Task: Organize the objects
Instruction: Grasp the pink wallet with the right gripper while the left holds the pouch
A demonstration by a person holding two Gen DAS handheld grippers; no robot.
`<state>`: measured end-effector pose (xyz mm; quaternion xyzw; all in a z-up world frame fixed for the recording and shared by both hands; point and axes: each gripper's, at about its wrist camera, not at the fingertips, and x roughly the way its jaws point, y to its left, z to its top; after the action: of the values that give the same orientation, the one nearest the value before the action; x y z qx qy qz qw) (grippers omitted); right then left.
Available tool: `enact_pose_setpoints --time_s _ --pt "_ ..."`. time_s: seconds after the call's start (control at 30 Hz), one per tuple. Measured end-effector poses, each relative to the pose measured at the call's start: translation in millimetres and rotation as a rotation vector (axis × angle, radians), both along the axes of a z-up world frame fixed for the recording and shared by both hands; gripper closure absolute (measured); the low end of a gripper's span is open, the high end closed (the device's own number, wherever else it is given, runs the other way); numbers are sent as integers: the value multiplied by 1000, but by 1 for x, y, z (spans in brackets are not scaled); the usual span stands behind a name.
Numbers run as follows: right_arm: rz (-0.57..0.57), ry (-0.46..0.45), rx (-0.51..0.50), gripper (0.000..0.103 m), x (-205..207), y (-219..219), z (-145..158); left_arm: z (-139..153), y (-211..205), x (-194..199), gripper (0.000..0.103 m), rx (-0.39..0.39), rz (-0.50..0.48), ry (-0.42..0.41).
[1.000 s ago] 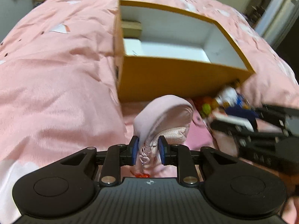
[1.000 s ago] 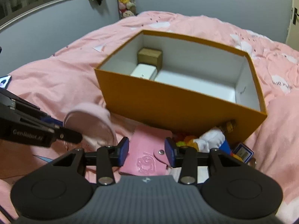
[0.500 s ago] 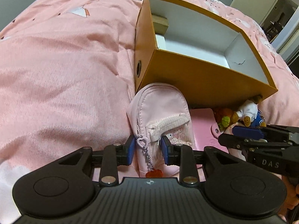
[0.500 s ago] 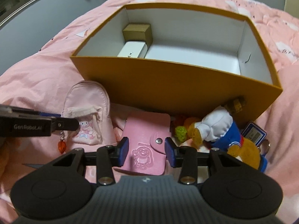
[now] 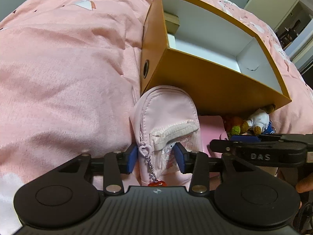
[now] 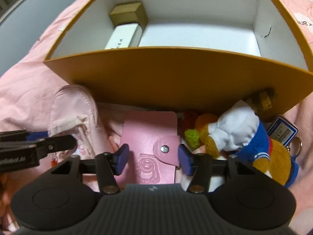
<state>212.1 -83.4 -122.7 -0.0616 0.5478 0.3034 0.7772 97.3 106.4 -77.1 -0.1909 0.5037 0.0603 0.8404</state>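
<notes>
**Both grippers poised over pink items beside the box**

The step in hand looked like a double pickup. The left gripper (image 5: pixel 156 157) hung over the small pink backpack pouch (image 5: pixel 166 117), which lay on the pink bedspread (image 5: pixel 58 68) with its top against the corner of the orange box (image 6: pixel 176 78). Its jaws were opening, the pouch's lower part between them but not yet pinched. The right gripper (image 6: pixel 153 159) straddled the pink snap wallet (image 6: pixel 150 137), just in front of the box wall; its jaws were opening too, the pads clear of the wallet's edges. A stuffed toy (image 6: pixel 240 135) lay just to the right. Next, each gripper would probably need to sink lower, close on its item, then lift it over the wall into the box's bare white floor
</notes>
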Motion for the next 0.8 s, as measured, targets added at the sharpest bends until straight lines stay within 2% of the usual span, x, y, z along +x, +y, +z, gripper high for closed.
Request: enact_pose_setpoints --time_s 0.1,0.23,0.37,0.53,0.63,0.7,0.8 --pt "5 31 -29 28 7 12 -7 0 1 -2 55 -11 7 0" --pt "14 50 -27 24 13 19 -14 -1 4 -4 55 -20 10 -1" --pt "5 87 19 21 21 16 -23 -2 6 -4 55 -32 13 1" --pt "-32 135 128 22 24 0 -10 -3 7 -5 55 -35 11 -3" --pt "-80 173 203 32 26 -16 -1 -3 7 -5 55 -36 11 -1" --pt "-106 180 224 46 26 -24 4 -3 9 -5 55 -43 16 -3" --pt "-106 193 263 54 23 -30 11 -4 10 -5 55 -54 26 -4"
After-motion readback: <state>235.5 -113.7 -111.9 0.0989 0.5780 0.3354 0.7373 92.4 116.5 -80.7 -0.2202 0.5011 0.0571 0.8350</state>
